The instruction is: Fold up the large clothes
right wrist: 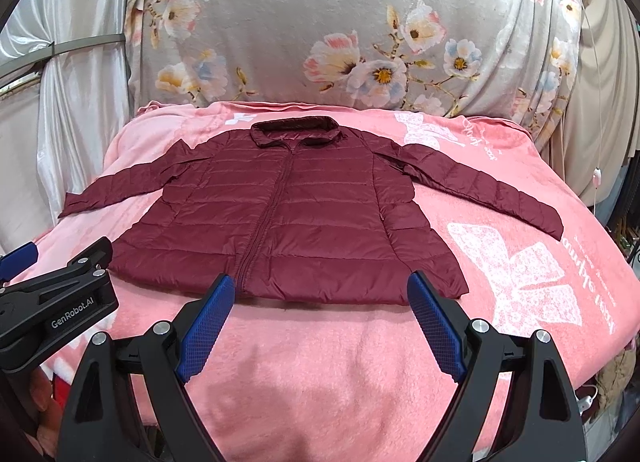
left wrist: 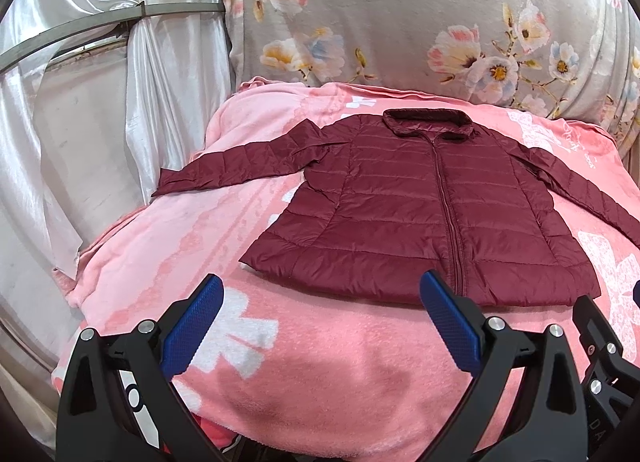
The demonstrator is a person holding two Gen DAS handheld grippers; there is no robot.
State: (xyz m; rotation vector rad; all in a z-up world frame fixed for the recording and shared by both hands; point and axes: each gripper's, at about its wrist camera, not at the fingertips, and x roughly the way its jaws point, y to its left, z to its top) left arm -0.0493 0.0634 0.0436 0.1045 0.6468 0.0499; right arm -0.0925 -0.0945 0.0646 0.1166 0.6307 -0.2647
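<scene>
**Jacket laid flat, fold not yet begun**

The jacket (left wrist: 432, 214) lies spread face up on the pink blanket (left wrist: 304, 366), zipped, collar (left wrist: 428, 120) at the far end, hem nearest the tongs. Both sleeves are stretched outward: the left sleeve (left wrist: 236, 164) runs out far to the left of the left gripper (left wrist: 320, 294), and the right sleeve (right wrist: 484, 182) reaches out ahead and to the right of the right gripper (right wrist: 320, 294). Nothing is folded, so the task looks to be at its very start, in the approach before a first grasp.

The left gripper hovers just short of the hem, jaws wide apart and empty, its right finger overlapping the hem edge near the zipper in this view; whether it touches the cloth I cannot tell. The right gripper hangs beside it, likewise spread wide and holding nothing, with the hem lying just ahead between its fingers. Both point forward along the jacket toward the collar, low over the blanket.

The next move probably calls for reaching out to a sleeve or side edge, closing on the slippery quilted cloth, and carrying it inward across the body.
</scene>
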